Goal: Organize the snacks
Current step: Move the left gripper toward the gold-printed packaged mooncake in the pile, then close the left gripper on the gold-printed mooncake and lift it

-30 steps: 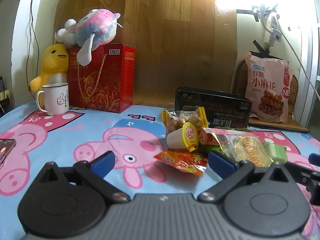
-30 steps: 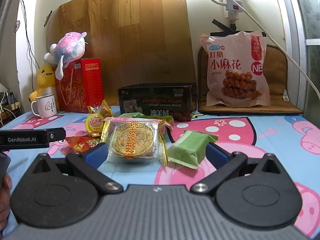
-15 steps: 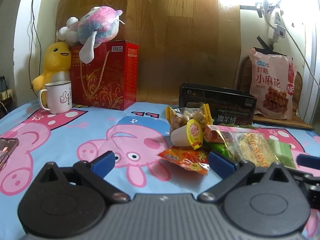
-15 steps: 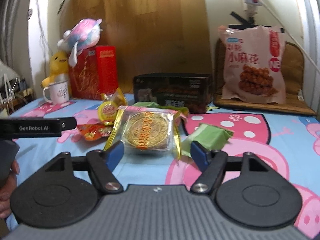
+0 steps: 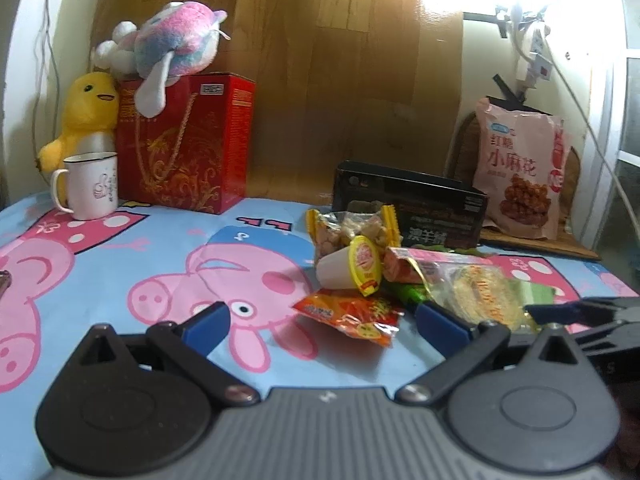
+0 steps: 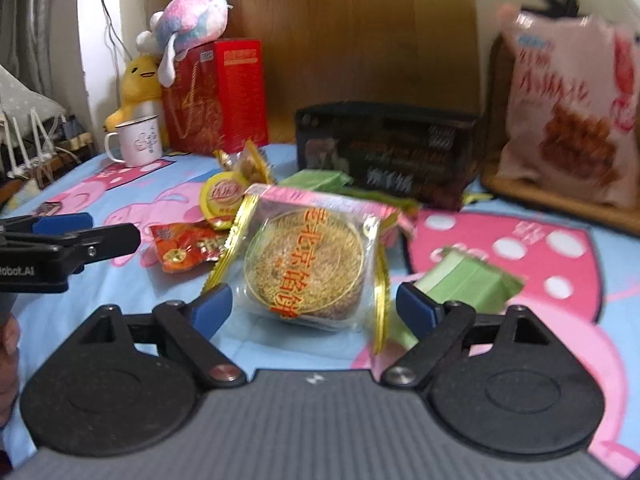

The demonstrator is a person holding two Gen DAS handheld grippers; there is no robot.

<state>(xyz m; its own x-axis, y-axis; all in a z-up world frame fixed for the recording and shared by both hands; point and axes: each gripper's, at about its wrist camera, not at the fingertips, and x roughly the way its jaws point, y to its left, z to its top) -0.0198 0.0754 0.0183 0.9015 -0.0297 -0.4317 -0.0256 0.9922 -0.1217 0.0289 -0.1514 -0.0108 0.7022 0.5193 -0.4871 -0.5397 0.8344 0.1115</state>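
A pile of snacks lies on the cartoon-pig cloth. A clear-wrapped round mooncake [image 6: 310, 264] sits between the open fingers of my right gripper [image 6: 316, 310]; it also shows in the left wrist view [image 5: 476, 292]. Around it lie a green packet [image 6: 464, 280], an orange-red sachet [image 5: 352, 314], a jelly cup with a yellow lid [image 5: 352, 268] and a bag of nuts [image 5: 352, 228]. My left gripper [image 5: 320, 320] is open and empty, just short of the orange-red sachet. A black box [image 5: 408, 208] stands behind the pile.
A red gift box [image 5: 184, 144] with a plush toy [image 5: 168, 48] on top, a yellow duck [image 5: 84, 116] and a white mug [image 5: 88, 184] stand at the back left. A large pink snack bag [image 5: 520, 168] leans at the back right. My right gripper's tip [image 5: 580, 308] enters from the right.
My right gripper has moved forward around the mooncake, narrowed its jaws a little and turned leftward. My left gripper has shifted slightly; the snacks lie as before.
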